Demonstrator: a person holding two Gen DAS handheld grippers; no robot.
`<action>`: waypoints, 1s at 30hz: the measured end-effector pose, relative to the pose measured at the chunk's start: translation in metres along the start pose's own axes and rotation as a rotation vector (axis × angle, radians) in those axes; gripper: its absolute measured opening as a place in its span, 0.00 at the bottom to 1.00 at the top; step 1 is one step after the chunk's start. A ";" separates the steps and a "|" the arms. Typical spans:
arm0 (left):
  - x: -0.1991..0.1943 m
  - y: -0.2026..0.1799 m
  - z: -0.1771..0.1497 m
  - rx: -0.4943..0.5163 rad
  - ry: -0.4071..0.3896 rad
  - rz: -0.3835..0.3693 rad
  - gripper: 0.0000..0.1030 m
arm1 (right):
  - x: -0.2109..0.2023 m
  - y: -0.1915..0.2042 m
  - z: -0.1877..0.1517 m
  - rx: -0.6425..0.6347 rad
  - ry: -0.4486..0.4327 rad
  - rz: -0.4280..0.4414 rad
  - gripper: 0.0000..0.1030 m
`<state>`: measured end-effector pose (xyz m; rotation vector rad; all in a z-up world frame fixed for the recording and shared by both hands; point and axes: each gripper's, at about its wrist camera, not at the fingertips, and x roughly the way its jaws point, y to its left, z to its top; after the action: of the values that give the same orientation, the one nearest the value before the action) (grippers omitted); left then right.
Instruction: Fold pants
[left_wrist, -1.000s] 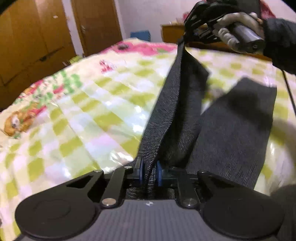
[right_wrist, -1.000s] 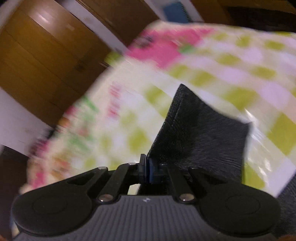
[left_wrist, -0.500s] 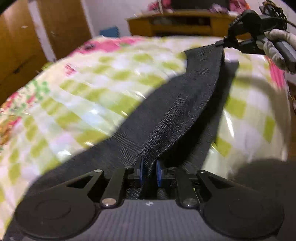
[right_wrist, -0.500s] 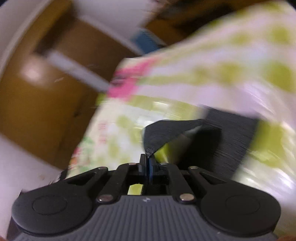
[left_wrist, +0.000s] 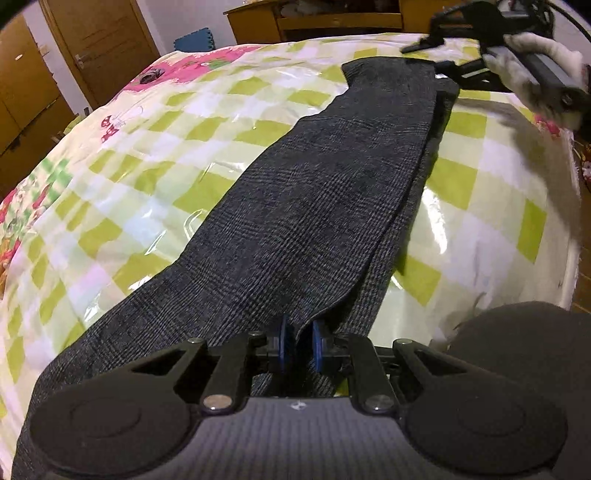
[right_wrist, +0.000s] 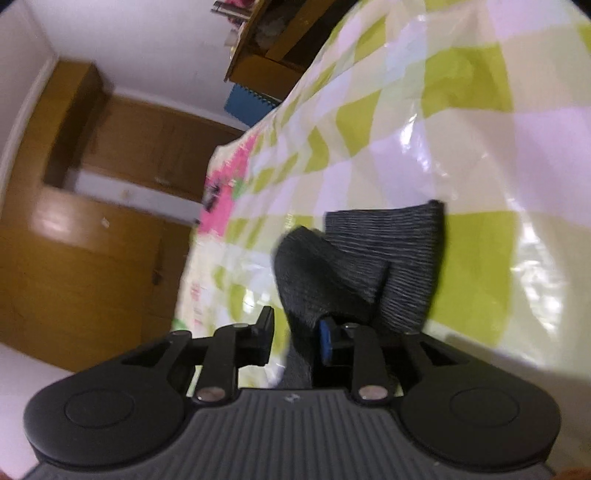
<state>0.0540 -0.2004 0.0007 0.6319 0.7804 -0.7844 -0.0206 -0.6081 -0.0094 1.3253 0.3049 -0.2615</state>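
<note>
Bed (left_wrist: 155, 155) w/ the checked plastic cover took up most of both views. Pants (left_wrist: 332, 206) lay lengthwise across it, one leg folded over the other, top edge a bit off the lower one on the right side. Left gripper (left_wrist: 298, 345) was clamped on the near end of the cloth, jaws nearly together w/ fabric pinched between the blue pads. Right gripper (right_wrist: 295, 332) at the far hem had just been opening; jaws stood apart, cloth between them but only leaning on one pad, not squeezed. Imo the trick here: let go of the hem cleanly w/o dragging it, keep the left end taut till the legs sit flush, then smooth that offset edge before the next fold.
</note>
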 end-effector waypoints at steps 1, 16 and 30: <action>0.000 -0.002 0.001 0.007 0.002 0.003 0.30 | -0.002 0.000 0.003 0.023 -0.022 0.033 0.26; 0.005 -0.001 -0.001 0.019 0.013 0.000 0.30 | -0.053 -0.016 -0.001 -0.061 -0.172 -0.085 0.39; 0.006 -0.003 -0.002 0.028 0.004 0.007 0.31 | -0.038 -0.015 -0.006 -0.103 -0.115 -0.187 0.37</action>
<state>0.0537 -0.2024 -0.0058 0.6614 0.7715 -0.7892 -0.0617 -0.6055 -0.0109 1.1762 0.3407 -0.4715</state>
